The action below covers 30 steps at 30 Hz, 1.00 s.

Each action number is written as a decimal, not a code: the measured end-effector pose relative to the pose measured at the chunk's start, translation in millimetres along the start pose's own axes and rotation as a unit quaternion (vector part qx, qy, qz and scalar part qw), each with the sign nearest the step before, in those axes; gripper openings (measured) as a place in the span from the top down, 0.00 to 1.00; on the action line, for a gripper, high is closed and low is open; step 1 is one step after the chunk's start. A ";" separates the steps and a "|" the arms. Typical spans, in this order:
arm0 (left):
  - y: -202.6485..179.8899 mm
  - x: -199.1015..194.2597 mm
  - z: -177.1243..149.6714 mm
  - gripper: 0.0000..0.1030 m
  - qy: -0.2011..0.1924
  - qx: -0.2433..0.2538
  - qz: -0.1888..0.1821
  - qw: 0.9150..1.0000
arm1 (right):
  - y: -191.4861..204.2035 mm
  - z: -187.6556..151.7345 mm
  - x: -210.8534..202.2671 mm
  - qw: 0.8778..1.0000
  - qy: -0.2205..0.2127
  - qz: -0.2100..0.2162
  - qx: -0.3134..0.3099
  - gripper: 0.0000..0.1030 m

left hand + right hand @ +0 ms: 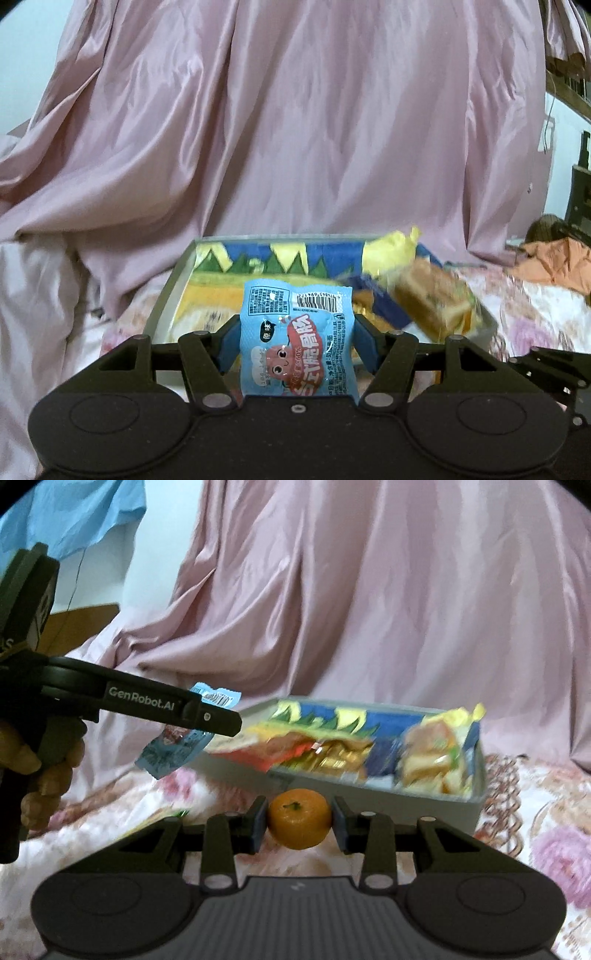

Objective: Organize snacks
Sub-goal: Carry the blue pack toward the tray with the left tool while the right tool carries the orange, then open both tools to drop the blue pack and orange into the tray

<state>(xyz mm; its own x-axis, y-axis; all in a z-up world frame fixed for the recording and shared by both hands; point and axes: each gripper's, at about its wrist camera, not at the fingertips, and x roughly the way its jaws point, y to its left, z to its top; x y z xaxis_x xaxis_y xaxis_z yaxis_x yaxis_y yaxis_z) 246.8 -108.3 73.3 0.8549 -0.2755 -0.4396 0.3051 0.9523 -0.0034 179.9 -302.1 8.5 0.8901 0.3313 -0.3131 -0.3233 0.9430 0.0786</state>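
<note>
My left gripper (297, 343) is shut on a light blue snack packet (295, 332) with a red cartoon and a barcode, held in the air in front of the tray (166, 295). The right wrist view shows that same left gripper (218, 720) from the side, with the blue packet (173, 751) hanging just left of the tray (443, 801). My right gripper (300, 823) is shut on a small orange mandarin (299, 823), held before the tray's near wall. Several wrapped snacks (325, 755) lie blurred inside the tray.
A pink curtain (295, 129) hangs right behind the tray. The tray rests on a floral bedsheet (546, 812). An orange cloth (554, 262) lies at the right. A person's hand (40, 775) grips the left handle. A cardboard piece (81, 624) sits at the back left.
</note>
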 end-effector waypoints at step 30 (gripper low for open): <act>-26.2 90.8 25.8 0.37 0.019 -0.043 0.011 0.999 | -30.7 8.2 43.7 0.994 -0.076 -0.073 -0.024 0.60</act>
<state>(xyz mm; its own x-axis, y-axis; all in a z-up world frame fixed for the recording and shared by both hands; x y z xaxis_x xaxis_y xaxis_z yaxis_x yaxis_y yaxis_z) 327.3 -161.7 56.6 0.8443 -0.2511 -0.4734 0.2477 0.9663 -0.0707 231.4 -316.3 0.2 0.9657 0.1949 -0.1717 -0.1986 0.9801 -0.0042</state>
